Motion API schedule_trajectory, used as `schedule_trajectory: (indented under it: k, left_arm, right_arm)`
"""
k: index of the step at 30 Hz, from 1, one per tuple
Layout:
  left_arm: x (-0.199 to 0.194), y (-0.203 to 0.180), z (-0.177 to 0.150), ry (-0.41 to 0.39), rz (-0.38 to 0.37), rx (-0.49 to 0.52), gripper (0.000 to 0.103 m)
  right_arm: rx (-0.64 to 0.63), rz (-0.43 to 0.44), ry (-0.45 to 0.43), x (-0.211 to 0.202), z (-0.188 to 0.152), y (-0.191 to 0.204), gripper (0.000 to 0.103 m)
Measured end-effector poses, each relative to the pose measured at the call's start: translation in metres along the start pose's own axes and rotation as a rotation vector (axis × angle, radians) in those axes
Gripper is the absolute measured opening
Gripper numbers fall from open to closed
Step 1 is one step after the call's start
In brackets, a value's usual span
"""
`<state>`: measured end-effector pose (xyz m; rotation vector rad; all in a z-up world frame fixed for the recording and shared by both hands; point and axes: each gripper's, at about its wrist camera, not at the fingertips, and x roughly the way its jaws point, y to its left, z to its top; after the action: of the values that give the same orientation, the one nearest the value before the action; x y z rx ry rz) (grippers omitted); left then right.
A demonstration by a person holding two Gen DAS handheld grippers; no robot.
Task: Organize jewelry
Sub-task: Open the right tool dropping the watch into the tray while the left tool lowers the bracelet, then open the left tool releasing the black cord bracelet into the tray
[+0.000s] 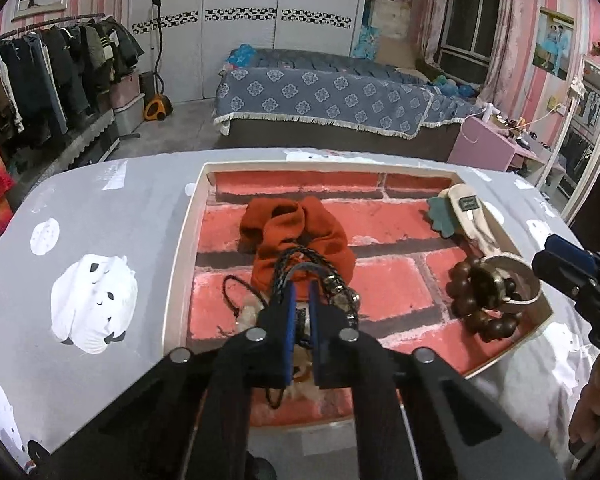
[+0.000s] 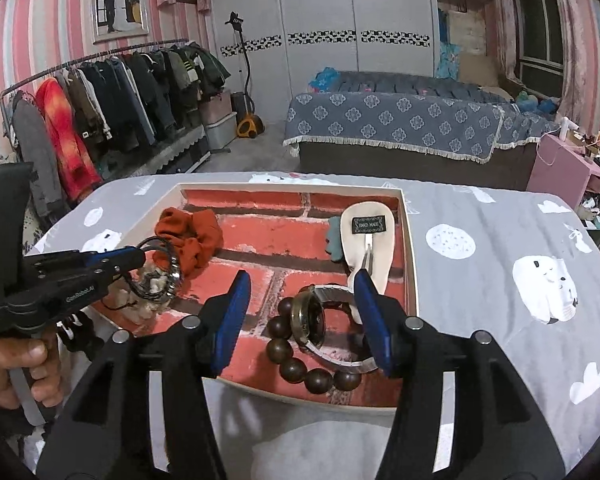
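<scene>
**Left gripper pinches the braided bracelet; the watch lies straight ahead of the right**

The left gripper [image 1: 301,292] is clamped on the black braided bracelet [image 1: 320,270], whose loop arches over the fingertips at the near-left part of the tray [image 1: 188,216], just in front of the orange scrunchie [image 1: 296,232]. A pale fuzzy item sits under the bracelet (what it is cannot be told).

The right gripper [image 2: 300,292] stands open, nothing pressed between its pads. Directly ahead of it and low, in the tray's near-right corner, lies the watch [image 2: 310,316], its face tilted on top of the wooden bead bracelet [image 2: 296,364], its metal band curling towards the right-hand finger. The cream hair clip [image 2: 366,240] lies beyond, its long axis running away from the gripper along the tray's right wall.

The right gripper is much the nearer to watch and beads, which sit inside the span of its fingers; the left is across the tray and occupied. Because watch and beads touch, closing on one will likely drag the other.
</scene>
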<state>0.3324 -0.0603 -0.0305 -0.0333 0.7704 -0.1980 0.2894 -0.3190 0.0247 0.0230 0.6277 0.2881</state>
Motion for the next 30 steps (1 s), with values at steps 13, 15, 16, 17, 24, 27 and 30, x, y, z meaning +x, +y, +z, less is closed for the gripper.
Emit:
schedule_trajectory:
  k: [13,15,16,17,24,27,30]
  left_arm:
    - [-0.109,-0.01,0.003,-0.145,-0.028,0.024,0.007]
    - [-0.133,-0.006,-0.002,-0.167,-0.018,0.024,0.007]
    - [-0.149,-0.002,-0.008,-0.183,-0.012,0.022,0.007]
    - [-0.165,0.002,-0.016,-0.197,-0.001,0.024,0.007]
    - [-0.234,0.026,-0.093,-0.233,0.083,0.005,0.069]
    - [-0.251,0.041,-0.143,-0.223,0.103,-0.029,0.069]
    - [-0.262,0.052,-0.181,-0.21,0.089,-0.082,0.069]
  right_arm:
    - [0.004,0.004,-0.108,-0.082,0.002,0.013,0.054]
    - [0.0,-0.009,-0.13,-0.103,-0.002,0.014,0.054]
    - [-0.002,-0.017,-0.139,-0.114,-0.006,0.014,0.054]
    - [-0.003,-0.023,-0.147,-0.125,-0.01,0.014,0.055]
    - [0.012,-0.099,-0.204,-0.214,-0.063,0.009,0.076]
    - [0.072,-0.119,-0.201,-0.237,-0.098,0.002,0.08]
    - [0.112,-0.124,-0.182,-0.251,-0.135,0.002,0.08]
